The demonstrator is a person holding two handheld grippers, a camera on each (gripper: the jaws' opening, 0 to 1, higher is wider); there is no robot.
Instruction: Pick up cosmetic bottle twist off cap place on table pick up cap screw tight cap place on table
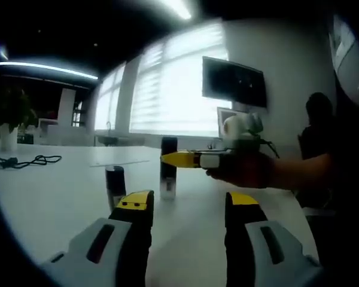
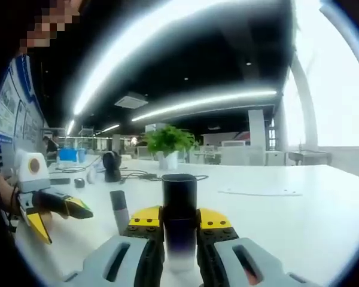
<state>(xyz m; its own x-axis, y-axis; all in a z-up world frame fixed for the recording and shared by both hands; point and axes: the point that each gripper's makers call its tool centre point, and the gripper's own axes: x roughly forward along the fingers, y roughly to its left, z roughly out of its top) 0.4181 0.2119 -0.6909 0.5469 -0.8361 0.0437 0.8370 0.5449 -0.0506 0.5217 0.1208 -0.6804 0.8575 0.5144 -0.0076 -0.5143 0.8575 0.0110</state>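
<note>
Right then, the right gripper (image 2: 179, 224) pinched the cosmetic bottle (image 2: 179, 221) dead centre on the table (image 2: 299, 221); left gripper (image 2: 54, 216) waited spread at nine o'clock, beyond a small dark tube (image 2: 119, 210). Pickup was beginning; lifting clear seemed next.

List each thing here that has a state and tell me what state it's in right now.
Cosmetic bottle: upright on the table, clamped between the right tongs.
Cap: upright on the white table, loose beside the bottle.
Right tongs: shut on the bottle.
Left tongs: open, holding nothing.
</note>
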